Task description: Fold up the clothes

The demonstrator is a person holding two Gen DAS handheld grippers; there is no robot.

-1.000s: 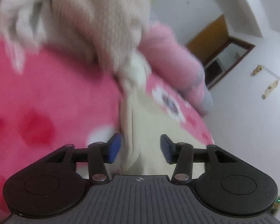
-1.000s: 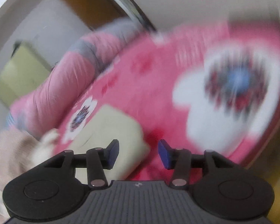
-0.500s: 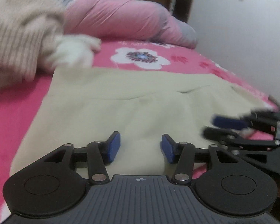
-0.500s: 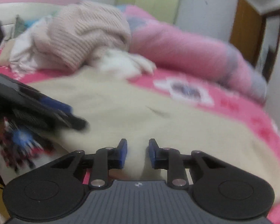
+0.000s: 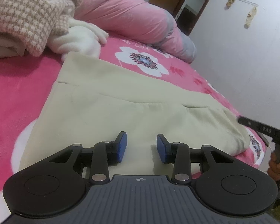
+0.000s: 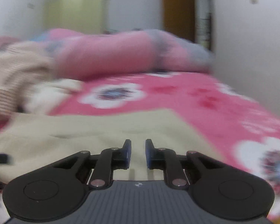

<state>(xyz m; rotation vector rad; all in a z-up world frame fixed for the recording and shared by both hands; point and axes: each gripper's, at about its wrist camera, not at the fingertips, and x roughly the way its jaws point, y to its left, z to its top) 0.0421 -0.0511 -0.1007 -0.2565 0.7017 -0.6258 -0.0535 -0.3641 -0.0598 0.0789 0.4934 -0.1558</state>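
A soft cream garment (image 5: 121, 100) lies flat on the pink flowered bed (image 5: 18, 85), in front of a puffy pink quilt (image 5: 132, 16). The left tongs (image 5: 141, 147) hover over it, spread apart and empty. Only the blurry right view shows the green cupboard (image 6: 78, 13); the right tongs (image 6: 138, 153) are narrowly parted, gripping nothing.

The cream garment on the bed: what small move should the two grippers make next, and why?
Probably lower both grippers onto the near edge and close on it. The cream garment lies flat on the pink floral bedspread, and the left gripper and right gripper sit just above its near hem with jaws apart, holding nothing. A fold cannot begin before that edge is gripped.
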